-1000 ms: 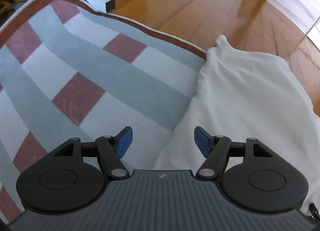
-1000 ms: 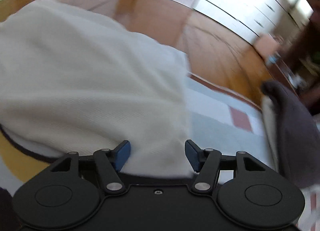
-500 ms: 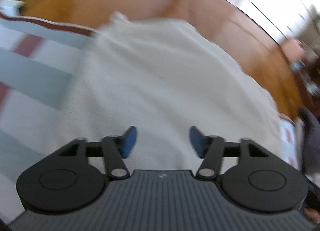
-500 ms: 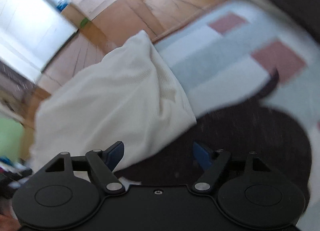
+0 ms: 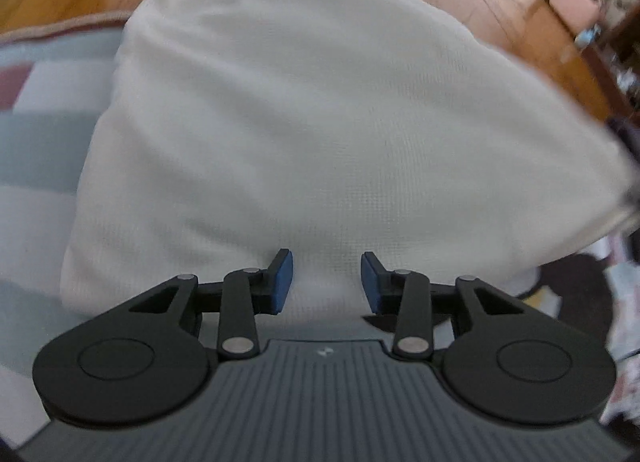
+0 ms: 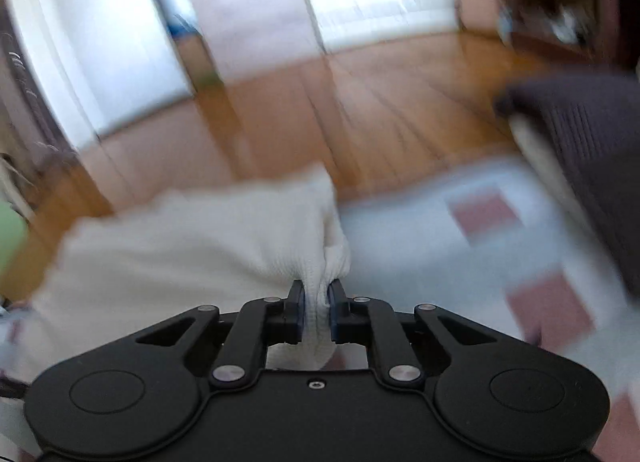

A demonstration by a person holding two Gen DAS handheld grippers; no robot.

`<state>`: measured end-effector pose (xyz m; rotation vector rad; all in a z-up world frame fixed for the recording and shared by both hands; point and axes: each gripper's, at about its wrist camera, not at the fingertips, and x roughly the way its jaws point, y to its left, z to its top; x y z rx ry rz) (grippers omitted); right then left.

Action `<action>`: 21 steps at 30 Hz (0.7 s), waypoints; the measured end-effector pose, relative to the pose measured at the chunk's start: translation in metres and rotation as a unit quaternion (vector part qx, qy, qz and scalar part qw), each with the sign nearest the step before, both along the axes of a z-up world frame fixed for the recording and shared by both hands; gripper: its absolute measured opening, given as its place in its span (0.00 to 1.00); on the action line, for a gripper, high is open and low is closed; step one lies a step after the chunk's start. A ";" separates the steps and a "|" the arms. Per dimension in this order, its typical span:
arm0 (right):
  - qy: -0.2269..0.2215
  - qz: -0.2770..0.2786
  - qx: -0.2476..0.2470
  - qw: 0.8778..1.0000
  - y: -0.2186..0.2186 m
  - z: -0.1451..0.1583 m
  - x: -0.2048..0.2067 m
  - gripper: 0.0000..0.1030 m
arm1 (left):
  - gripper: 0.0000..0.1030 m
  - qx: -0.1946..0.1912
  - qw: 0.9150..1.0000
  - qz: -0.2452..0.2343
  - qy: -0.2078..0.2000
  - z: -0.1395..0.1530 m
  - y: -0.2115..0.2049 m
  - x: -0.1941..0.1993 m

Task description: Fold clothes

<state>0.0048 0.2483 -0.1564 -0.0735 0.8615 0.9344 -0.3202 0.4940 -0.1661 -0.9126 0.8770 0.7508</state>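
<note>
The right tongs (image 6: 317,304) have just closed on a thin pinch of the white garment (image 5: 320,134); a tug could slip it free; the left tongs (image 5: 326,282), narrowing, grip nothing, so the fold may skew.

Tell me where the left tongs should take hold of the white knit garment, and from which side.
Grip the near hem of the white knit garment, probably at the left corner, coming from the near side and low over the checked rug. That edge lies flat and bare there. The left tongs have been closing but hold nothing; the right tongs have just closed and pinch the other near corner, so a matching grip spreads the cloth.
</note>
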 end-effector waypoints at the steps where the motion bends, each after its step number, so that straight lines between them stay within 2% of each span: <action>1: 0.025 -0.013 -0.010 1.000 -0.004 -0.013 0.003 0.13 | 0.39 -0.005 1.000 0.007 -0.004 0.000 0.003 -0.004; 2: 0.038 -0.020 -0.010 0.999 -0.007 -0.020 0.004 0.13 | 0.39 -0.009 1.000 0.013 -0.008 0.000 0.005 -0.008; 6: 0.002 -0.005 -0.026 1.000 0.008 -0.012 0.001 0.13 | 0.39 -0.010 1.000 0.021 -0.016 0.000 0.010 -0.012; 8: -0.017 0.004 -0.034 0.999 0.015 -0.006 0.000 0.13 | 0.43 -0.004 1.000 0.021 -0.015 0.004 0.013 -0.012; 10: -0.046 0.026 -0.039 0.998 0.025 0.016 -0.008 0.13 | 0.49 0.004 1.000 0.016 -0.007 0.006 0.020 -0.012; 11: -0.069 0.046 -0.041 0.996 0.036 0.031 -0.015 0.13 | 0.49 0.007 1.000 0.023 -0.011 0.008 0.026 -0.016; 13: -0.096 0.099 -0.014 0.990 0.064 0.068 -0.030 0.13 | 0.49 0.012 0.999 0.041 -0.023 0.013 0.036 -0.026; 15: -0.112 0.164 0.014 0.980 0.096 0.098 -0.058 0.13 | 0.49 0.005 0.996 0.051 -0.071 0.021 0.047 -0.039; 17: -0.121 0.236 0.044 0.963 0.131 0.123 -0.095 0.13 | 0.49 -0.006 0.990 0.057 -0.127 0.028 0.060 -0.054; 20: -0.131 0.342 0.088 0.926 0.183 0.159 -0.151 0.14 | 0.49 -0.009 0.978 0.076 -0.193 0.030 0.080 -0.078; 21: -0.111 0.374 0.094 0.916 0.196 0.155 -0.170 0.14 | 0.49 -0.012 0.971 0.091 -0.219 0.026 0.085 -0.089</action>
